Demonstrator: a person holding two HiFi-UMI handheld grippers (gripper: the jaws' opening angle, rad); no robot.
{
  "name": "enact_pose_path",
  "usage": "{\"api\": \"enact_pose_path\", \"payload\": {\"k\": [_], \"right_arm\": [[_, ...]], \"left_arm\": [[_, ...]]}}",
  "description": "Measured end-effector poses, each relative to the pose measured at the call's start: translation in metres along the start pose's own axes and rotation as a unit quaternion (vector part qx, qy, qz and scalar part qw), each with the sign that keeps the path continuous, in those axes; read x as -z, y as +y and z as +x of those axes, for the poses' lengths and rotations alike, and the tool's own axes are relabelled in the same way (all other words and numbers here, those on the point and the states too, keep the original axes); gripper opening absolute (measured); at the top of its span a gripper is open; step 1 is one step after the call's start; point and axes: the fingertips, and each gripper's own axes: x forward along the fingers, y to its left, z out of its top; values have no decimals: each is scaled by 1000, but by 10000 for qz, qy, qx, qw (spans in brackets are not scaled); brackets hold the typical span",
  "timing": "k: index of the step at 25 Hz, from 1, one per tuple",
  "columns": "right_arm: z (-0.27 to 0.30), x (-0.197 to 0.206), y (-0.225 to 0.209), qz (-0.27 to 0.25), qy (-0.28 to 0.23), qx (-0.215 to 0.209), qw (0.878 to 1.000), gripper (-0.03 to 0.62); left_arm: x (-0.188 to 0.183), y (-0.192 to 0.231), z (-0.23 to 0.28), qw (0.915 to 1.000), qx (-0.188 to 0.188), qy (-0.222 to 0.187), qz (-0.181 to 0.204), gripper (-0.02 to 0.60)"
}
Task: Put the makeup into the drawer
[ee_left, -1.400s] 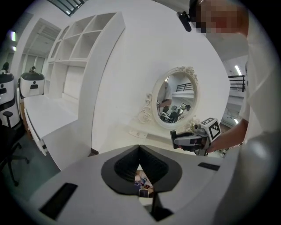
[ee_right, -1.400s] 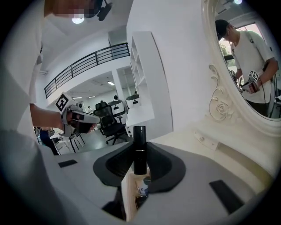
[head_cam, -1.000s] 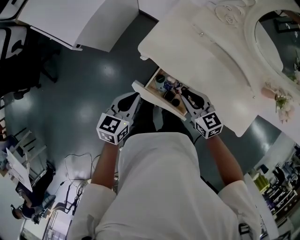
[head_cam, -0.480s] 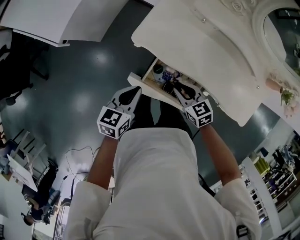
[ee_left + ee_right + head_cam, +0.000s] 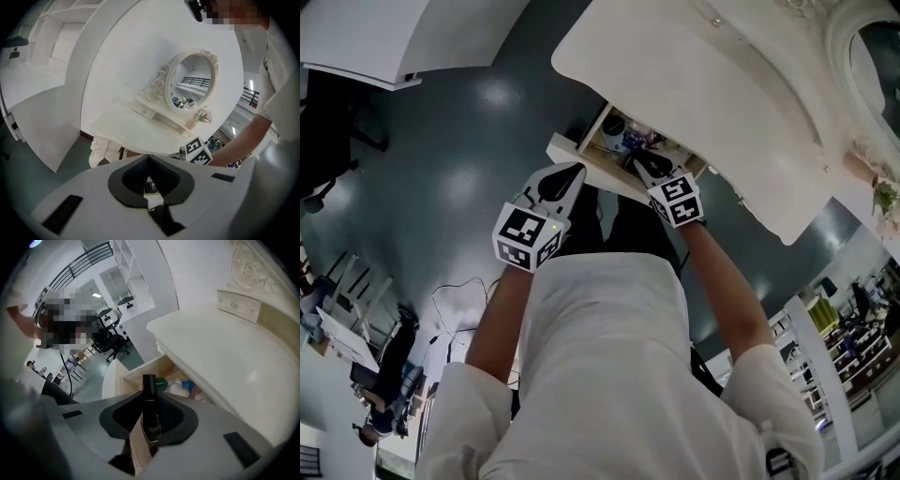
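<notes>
- R gripper (image 5: 149, 401): jaws pinching a slim dark makeup bottle (image 5: 150, 427) w/ a black cap. Bottle stands upright btwn the jaws, cap poking out past the tips, pale label w/ small print on the body.
- Head view: R gripper is at the near edge of the open drawer (image 5: 581, 161), jaws pointing into it. Bottle sits at the drawer's mouth, not yet laid inside. Can't tell if it touches the drawer.
- Drawer is pulled out from under the white tabotop's near edge. It already holds several small items, incl. a green one (image 5: 161, 382) and a white-and-blue one (image 5: 183, 388), both far of the bottle's cap.
- L gripper (image 5: 149, 158): jaws pressed together, nothing btwn them, only a thin slit at the tips.
- Head view: L gripper is left of the R one, tips just beside the drawer's front panel on its near side. Contact unclear.
- Tabletop (image 5: 703, 84): white, curved edge, bare where it shows.
- Oval mirror (image 5: 192, 82) in an ornate white frame stands at the far side of the tabletop, w/ a small flower sprig (image 5: 202, 116) at its base on the right.
- Person's white shirt (image 5: 609, 375) fills the near part of the head view, both forearms reaching toward the drawer.
- Floor (image 5: 469, 150): dark grey, glossy.
</notes>
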Motion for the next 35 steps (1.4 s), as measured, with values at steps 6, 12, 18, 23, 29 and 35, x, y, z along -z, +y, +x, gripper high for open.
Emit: {"api": "enact_pose_path", "payload": {"k": [6,12,18,23,29,35], "right_arm": [[39,33,-18,293,647,327,9969,103],[66,37,-23,194,956,531,9938,103],[80,41,-33,218,1064,621,9921,104],[83,41,-32,142,1069,642,9921,122],[70,37,-27,88,1037,709,9920,151],[42,22,-19,-14,767,783,9940,149]], "left_arm": [[5,9,7,9998,-21,147,99,17],[18,20,1,9995,-62,297,59,17],[24,27,0,9993,-58,360,-3,17],[24,33,-2,9993,-41,379,-6,17],[14,35,-5,9995,-11,314,96,17],[2,30,-11,9996,71,200,209,17]]}}
